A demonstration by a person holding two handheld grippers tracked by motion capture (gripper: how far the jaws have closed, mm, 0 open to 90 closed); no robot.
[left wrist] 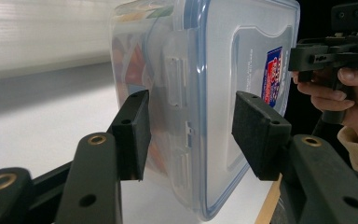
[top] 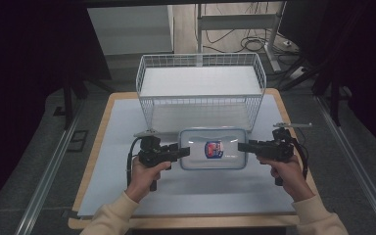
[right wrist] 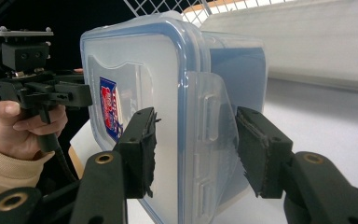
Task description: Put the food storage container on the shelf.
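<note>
Both grippers are on the plastic box (top: 213, 149), one at each short end. The box is a clear, lidded food container with a blue seal and a red-and-blue sticker (top: 214, 149) on the lid. It sits just in front of the wire basket (top: 199, 84), on the near side, centred on the basket's front wall.

Left gripper (top: 180, 152): jaws closed on the box's left end, one pad above the lid and one under the base, straddling the side latch. In the left gripper view the pads (left wrist: 260, 133) bracket the box edge; contact looks firm on the base side. It holds the box.

Right gripper (top: 245, 146): same layout on the right end. Jaws are part-way closed around the latch flap (right wrist: 209, 126). The right gripper view shows a thin gap at one pad, so whether the clamp is full can't be confirmed, but it reads as gripping.

The basket is white with an open top and nothing inside, and stands at the far side of the white mat (top: 122, 147).

Progress, as a judgement:
- Done: approach, two-handed grasp at both ends.
- In hand: the box looks level and may be just clear of the mat; the underside can't be seen, so that is uncertain.
- Left: raise it over the basket's front rim, carry it across, lower it onto the basket floor, release both ends.

Main risk is the box clipping the rim.
</note>
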